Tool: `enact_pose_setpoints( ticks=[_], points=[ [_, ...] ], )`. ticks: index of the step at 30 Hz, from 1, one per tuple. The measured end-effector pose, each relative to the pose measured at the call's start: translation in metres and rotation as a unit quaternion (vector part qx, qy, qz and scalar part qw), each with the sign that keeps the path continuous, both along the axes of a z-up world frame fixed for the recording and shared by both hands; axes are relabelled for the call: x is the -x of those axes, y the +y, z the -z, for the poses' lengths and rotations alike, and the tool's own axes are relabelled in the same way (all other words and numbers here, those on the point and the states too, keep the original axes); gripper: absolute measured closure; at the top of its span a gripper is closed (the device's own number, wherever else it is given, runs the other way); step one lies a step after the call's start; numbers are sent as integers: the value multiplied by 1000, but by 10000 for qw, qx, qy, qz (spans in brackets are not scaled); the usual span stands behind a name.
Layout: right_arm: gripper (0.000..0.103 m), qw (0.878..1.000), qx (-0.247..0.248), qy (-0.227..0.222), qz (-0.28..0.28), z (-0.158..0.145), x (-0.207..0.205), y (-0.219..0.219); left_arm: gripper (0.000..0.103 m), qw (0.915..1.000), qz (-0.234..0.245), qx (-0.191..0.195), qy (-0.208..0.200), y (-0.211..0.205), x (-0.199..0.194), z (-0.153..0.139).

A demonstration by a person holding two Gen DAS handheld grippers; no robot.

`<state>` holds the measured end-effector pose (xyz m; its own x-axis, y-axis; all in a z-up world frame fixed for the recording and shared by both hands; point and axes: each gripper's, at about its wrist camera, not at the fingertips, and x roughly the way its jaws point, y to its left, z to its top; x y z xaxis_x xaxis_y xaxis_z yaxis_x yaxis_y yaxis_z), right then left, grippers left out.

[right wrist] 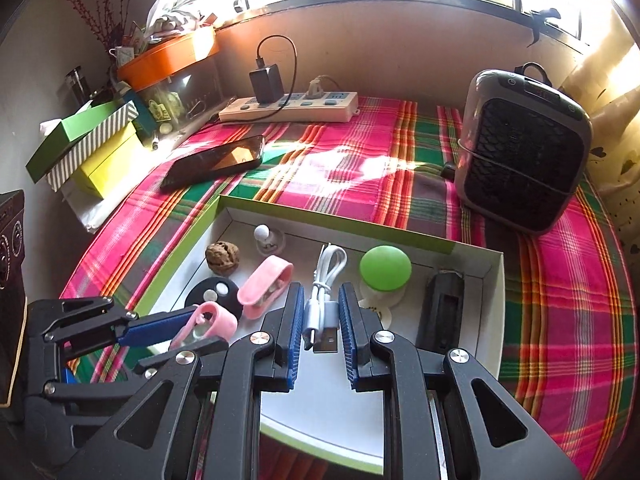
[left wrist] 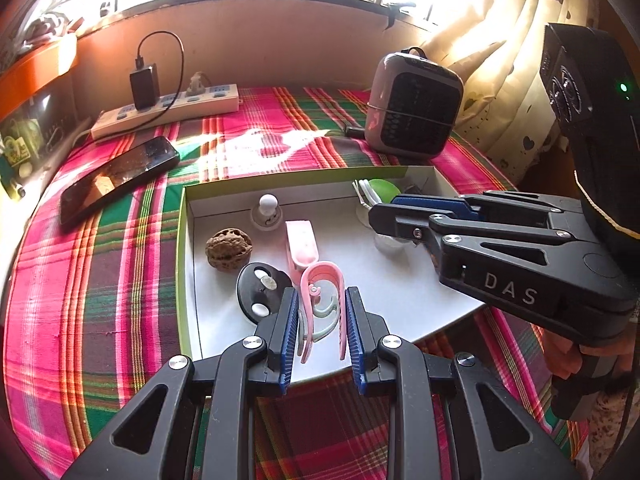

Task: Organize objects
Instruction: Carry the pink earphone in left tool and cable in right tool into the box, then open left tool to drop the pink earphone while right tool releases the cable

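An open green-edged box [left wrist: 288, 178] [right wrist: 332, 226] lies on a plaid cloth. Inside are a walnut [left wrist: 229, 248], a black disc [left wrist: 260, 292], a pink cable holder [left wrist: 302, 244], a small white bulb-like piece [left wrist: 267, 210], a green mushroom-shaped item [right wrist: 385, 266] and a black rectangular item [right wrist: 442, 312]. My left gripper [left wrist: 322, 294] [right wrist: 208, 330] is shut on a pink curved hook [left wrist: 320, 280] over the box's near left part. My right gripper [right wrist: 320, 286] [left wrist: 382, 208] is shut on a bundled white USB cable [right wrist: 322, 304], whose loops stick out past the fingertips, just before the green item.
A phone [left wrist: 120, 178] lies left of the box. A power strip [left wrist: 168, 110] with a charger runs along the back wall. A grey heater [right wrist: 524, 152] stands at back right by a curtain [left wrist: 512, 80]. Stacked boxes [right wrist: 88, 148] sit at far left.
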<state>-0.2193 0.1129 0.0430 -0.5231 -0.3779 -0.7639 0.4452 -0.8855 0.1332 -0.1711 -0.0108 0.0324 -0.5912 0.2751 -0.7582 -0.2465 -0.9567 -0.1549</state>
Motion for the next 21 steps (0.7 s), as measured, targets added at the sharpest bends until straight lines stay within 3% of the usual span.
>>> enact_pose_setpoints(
  ticks=[21],
  points=[
    [84, 9994, -268, -187, -150, 20, 25, -19, 82, 9997, 37, 110, -223, 10, 13, 17]
  ],
)
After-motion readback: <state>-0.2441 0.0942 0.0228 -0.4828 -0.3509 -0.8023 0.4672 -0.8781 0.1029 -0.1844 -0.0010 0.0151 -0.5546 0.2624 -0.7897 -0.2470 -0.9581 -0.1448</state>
